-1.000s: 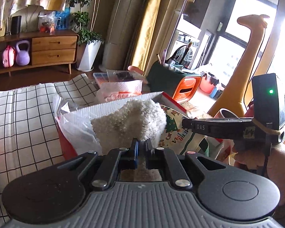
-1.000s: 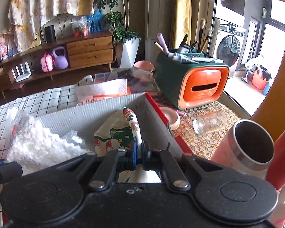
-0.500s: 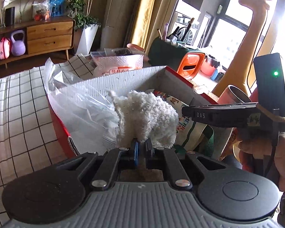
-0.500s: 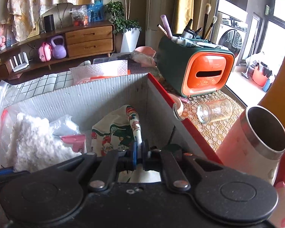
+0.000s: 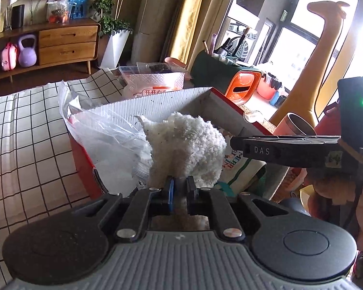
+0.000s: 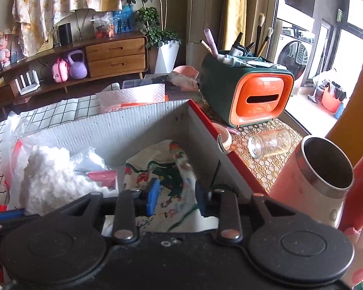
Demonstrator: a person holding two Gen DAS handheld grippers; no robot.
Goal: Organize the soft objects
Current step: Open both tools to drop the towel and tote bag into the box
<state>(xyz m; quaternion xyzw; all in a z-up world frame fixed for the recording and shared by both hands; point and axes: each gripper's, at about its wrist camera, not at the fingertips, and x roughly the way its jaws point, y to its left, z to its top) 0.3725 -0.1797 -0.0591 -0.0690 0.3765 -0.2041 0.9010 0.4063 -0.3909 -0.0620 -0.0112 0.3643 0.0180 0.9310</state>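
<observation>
Fluffy white cloth pinched in the left tool, jaws nearly closed on its lower edge, held over the box. Right tool: jaws just opened, parted, the printed cloth lying loose between them on the box floor, pads not pressing. One corrugated box with red outer sides, two cloths, one clear plastic bag at its left wall. Box sits on the checked worktop. Beside it: one pink steel-rimmed cup, one glass jar on its side, one green-orange organizer.
</observation>
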